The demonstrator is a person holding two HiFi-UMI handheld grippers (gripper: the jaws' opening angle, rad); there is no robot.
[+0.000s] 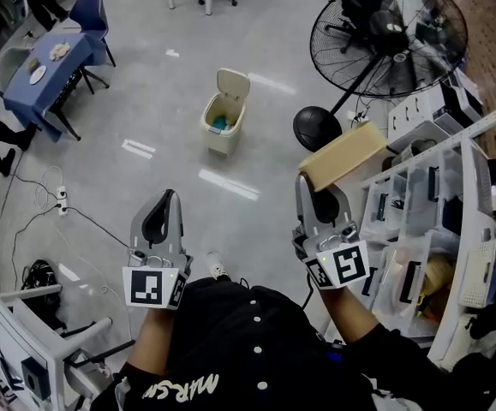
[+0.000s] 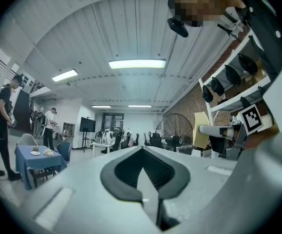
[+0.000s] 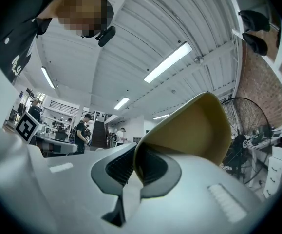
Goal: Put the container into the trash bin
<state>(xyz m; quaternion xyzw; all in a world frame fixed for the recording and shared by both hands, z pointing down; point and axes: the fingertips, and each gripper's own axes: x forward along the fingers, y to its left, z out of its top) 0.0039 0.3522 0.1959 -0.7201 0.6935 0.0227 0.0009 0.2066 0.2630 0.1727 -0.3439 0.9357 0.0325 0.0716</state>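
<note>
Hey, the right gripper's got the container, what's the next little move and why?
Probably carry it forward and a bit left toward the trash bin. The right gripper is shut on the container, but the bin stands some way off across the floor, not under it. Its lid is up, so nothing needs opening first.

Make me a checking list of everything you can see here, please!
Surface: grey floor, shiny.
Job's things: tan container in the right gripper; trash bin ahead, lid up.
Clutter: standing fan, blue table, shelf rack.
Grippers: right shut on container; left gripper shut, empty.
Cables: wires on floor at left.
Surroundings: people standing far off; ceiling lights.
</note>
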